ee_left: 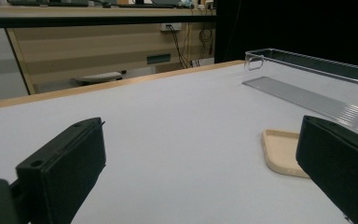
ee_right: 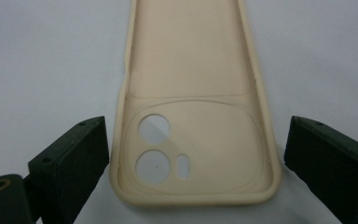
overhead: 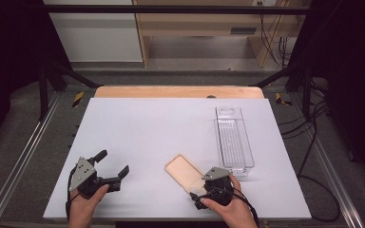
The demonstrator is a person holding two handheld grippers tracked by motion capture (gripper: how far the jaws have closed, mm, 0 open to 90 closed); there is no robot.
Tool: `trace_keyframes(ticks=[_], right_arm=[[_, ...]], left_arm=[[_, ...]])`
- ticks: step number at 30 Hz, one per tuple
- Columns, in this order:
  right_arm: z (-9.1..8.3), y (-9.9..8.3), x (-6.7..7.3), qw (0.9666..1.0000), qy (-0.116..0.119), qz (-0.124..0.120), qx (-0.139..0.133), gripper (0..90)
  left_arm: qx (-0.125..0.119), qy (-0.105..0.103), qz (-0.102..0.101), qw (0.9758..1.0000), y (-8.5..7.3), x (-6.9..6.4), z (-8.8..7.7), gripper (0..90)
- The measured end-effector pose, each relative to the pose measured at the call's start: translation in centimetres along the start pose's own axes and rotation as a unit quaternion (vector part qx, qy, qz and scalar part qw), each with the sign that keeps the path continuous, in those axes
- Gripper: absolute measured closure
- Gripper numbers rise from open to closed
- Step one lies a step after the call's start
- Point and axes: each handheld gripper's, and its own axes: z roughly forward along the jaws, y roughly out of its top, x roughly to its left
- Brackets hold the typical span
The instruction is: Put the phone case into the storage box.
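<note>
While my right claw (overhead: 200, 190) sits low at about five o'clock on the white surface (overhead: 142, 137), its two black jaws stand wide apart, one on either side of the camera-cutout end of the beige soft-plastic phone case (ee_right: 193, 140). From the right gripper view, the case lies flat with its hollow side up, and neither pad presses on it; I see a sliver of white on each side, though the left gap is thin enough that I cannot fully rule out a touch. From the high view, the case runs from the claw toward eleven o'clock. Just beside it, at about two o'clock, lies the long clear plastic tray (overhead: 234, 140), apart from the case. My left claw (overhead: 113, 167) rests at seven o'clock, wide open and holding nothing, pointing toward the case.
</note>
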Motion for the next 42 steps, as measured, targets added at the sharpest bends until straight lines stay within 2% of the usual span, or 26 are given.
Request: trace_keyframes(ticks=[4, 20, 32, 35, 42], right_arm=[[0.19, -0.25, 0.15, 0.9999, 0.009, -0.004, -0.005, 5.7], [0.99, -0.21, 0.46, 0.9998, -0.007, -0.014, 0.01, 6.0], [0.77, -0.41, 0.05, 0.9998, 0.004, -0.019, 0.005, 10.8], [0.74, -0.21, 0.0, 0.9998, 0.005, -0.018, 0.011, 11.5], [0.61, 0.2, -0.38, 0.9997, 0.017, 0.008, 0.014, 12.3]], left_arm=[[0.001, -0.001, 0.002, 1.0, 0.0, -0.03, 0.02, 1.3], [0.005, -0.004, 0.009, 0.9999, -0.01, -0.34, 0.22, 1.3], [0.009, -0.005, 0.019, 0.9998, 0.02, -0.69, 0.32, 1.3], [0.01, -0.005, 0.02, 0.9997, 0.02, -0.74, 0.36, 1.3], [0.012, -0.004, 0.025, 0.9996, -0.02, -0.72, 0.32, 1.3]])
